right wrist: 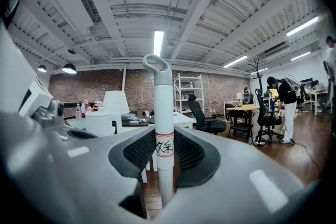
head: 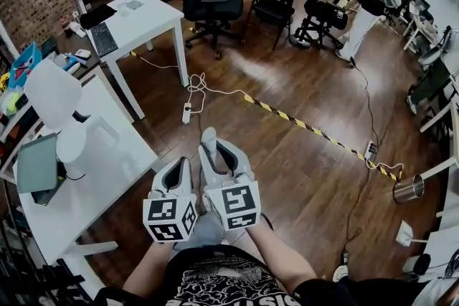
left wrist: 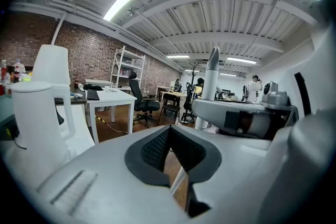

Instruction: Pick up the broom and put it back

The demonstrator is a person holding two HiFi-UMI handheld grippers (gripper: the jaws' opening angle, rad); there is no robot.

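The right claw (right wrist: 164, 151) is clamped on the broom (right wrist: 163, 107) - its black pads press on both sides of the white handle, right at a label with red bands. The handle stands upright between the jaws and ends in a hanging loop at the top; the brush end is not in view. The left claw (left wrist: 169, 135) sits just beside the right one, its jaws together at the tips with nothing between them. From the head view both claws are held out in front of the person over the wooden floor (head: 301, 154), just off the right edge of the white worktop (head: 115, 175) - neither touches it.
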